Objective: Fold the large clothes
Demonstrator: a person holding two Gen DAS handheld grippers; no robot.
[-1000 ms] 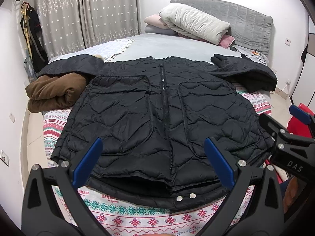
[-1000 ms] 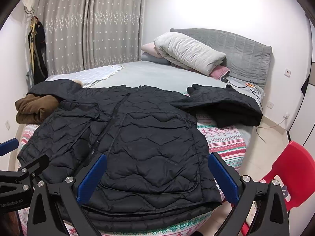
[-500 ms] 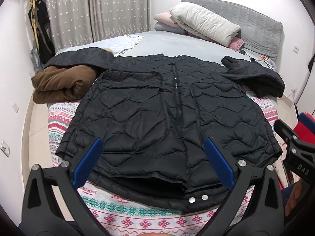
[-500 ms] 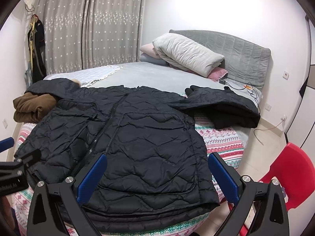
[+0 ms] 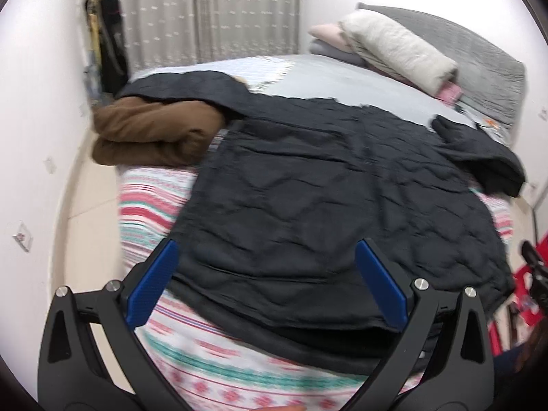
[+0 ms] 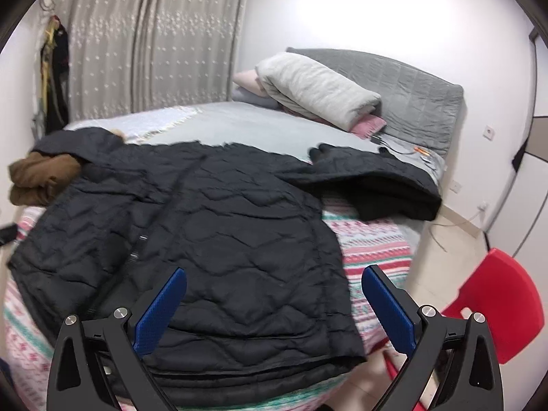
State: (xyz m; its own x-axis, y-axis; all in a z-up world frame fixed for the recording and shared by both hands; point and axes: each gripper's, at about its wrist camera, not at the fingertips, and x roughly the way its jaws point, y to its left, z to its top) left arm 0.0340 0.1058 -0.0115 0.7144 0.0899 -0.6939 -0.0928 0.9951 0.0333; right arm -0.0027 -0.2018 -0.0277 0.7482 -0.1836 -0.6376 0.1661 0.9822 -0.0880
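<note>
Room: bedroom with one bed (image 6: 260,130), one grey headboard (image 6: 411,92) at the far right, and grey curtains (image 6: 154,41) along the far wall.
Bedding: one striped patterned cover (image 5: 205,363) lies over the near end of the bed; a pale rolled quilt (image 6: 318,94) and pillows are stacked far right against the headboard.
Jacket: one black quilted jacket (image 6: 212,226) lies flat, front up, across the near part of the bed, its zip running near to far and its hem at the near edge.
Sleeves: two, both spread out; the left one drapes over the brown garment, the right one (image 6: 376,178) is bent toward the right edge of the bed.
Brown garment: one, bundled (image 5: 154,133) at the far left corner of the cover, touching the jacket's sleeve.
Chair: one red chair (image 6: 496,298) stands on the floor, near right of the bed.
My left gripper (image 5: 267,284): jaws spread wide, holding nothing, above the jacket's near left hem.
My right gripper (image 6: 274,308): jaws spread wide, holding nothing, above the jacket's near right corner.
Blue finger pads (image 6: 161,311): two on each gripper, four in all.
</note>
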